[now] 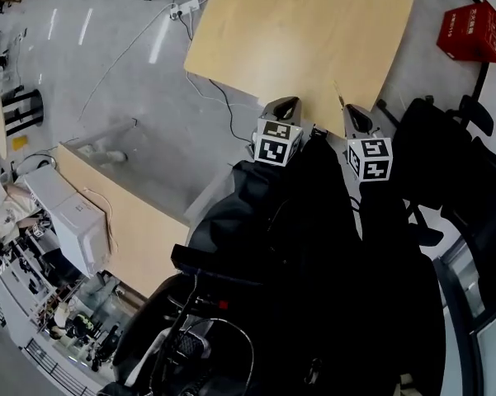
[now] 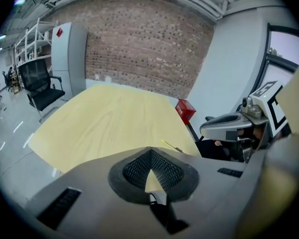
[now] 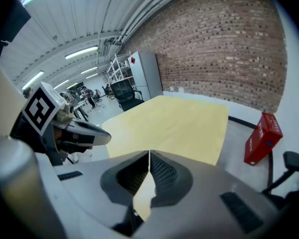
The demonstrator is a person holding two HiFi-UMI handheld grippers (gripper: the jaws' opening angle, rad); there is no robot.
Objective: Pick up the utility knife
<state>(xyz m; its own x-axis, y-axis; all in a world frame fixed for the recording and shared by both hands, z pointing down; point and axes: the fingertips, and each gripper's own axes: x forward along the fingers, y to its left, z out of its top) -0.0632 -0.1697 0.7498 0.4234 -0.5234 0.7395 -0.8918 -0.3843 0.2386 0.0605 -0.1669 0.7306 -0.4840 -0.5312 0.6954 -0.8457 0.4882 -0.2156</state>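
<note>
The pale wooden table [image 1: 297, 31] stretched ahead of both grippers, which hung side by side at its near edge and pointed across it. The left gripper [image 2: 150, 156] and the right gripper [image 3: 149, 158] each had its jaws pressed together on nothing. The utility knife [image 2: 168, 145], slim and yellow, lay near that edge, ahead and to the right of the left jaws. Its long axis ran obliquely toward the edge, and it looked nearer the right gripper.
</note>
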